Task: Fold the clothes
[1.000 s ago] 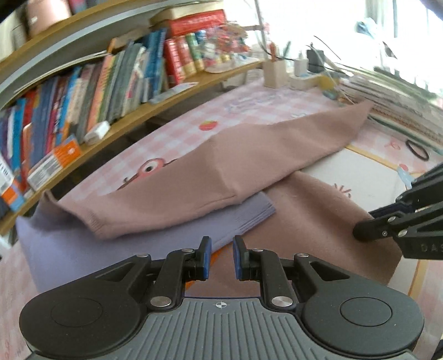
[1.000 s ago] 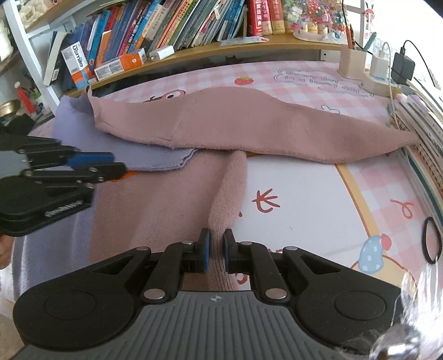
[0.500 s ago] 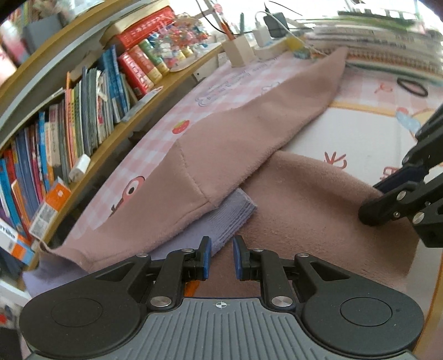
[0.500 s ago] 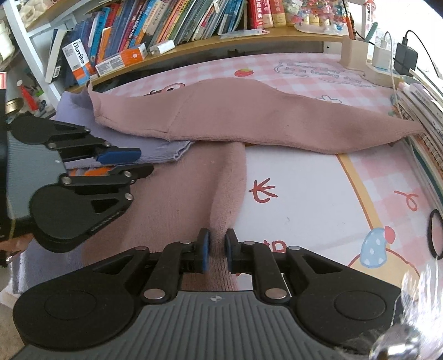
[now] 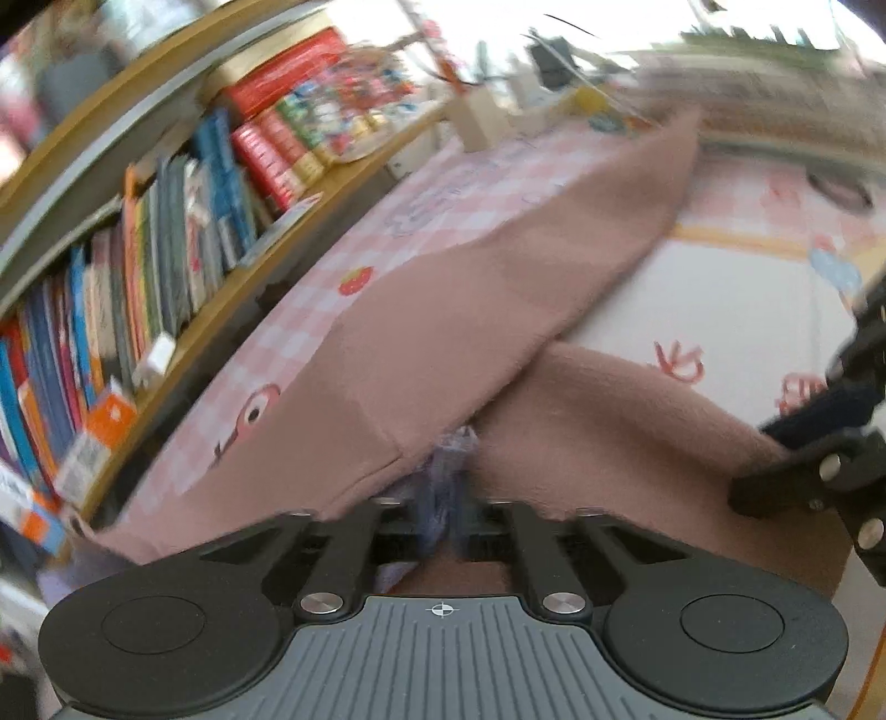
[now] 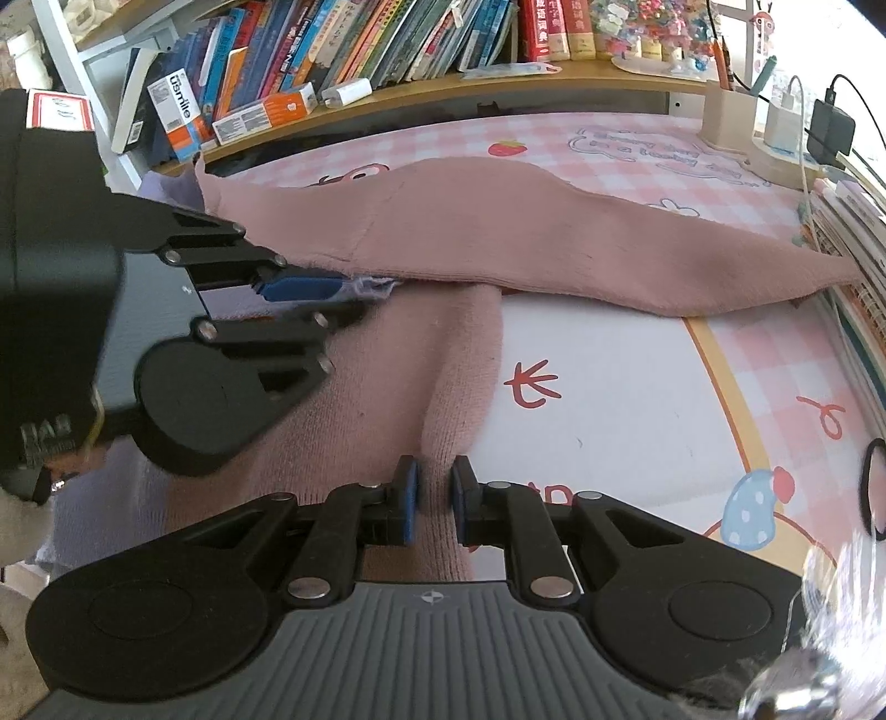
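A dusty-pink knit garment lies spread on the desk mat, one long sleeve reaching right, its lower part folded toward me. A lilac cloth lies under it, only a corner showing. My left gripper is shut on that lilac corner, which bunches up between the fingers and hides their tips; the right wrist view shows this gripper from the side at the pink hem. My right gripper is shut on a raised ridge of the pink garment near the front, and it shows at the right edge of the left wrist view.
A shelf of books runs along the back. A pen holder and chargers stand back right, with stacked notebooks along the right edge. A black hair tie lies on the pink checked mat.
My left gripper moved forward to the lilac cloth's corner, rolled a little, and shut on it. The right gripper stayed put, holding the pink ridge.
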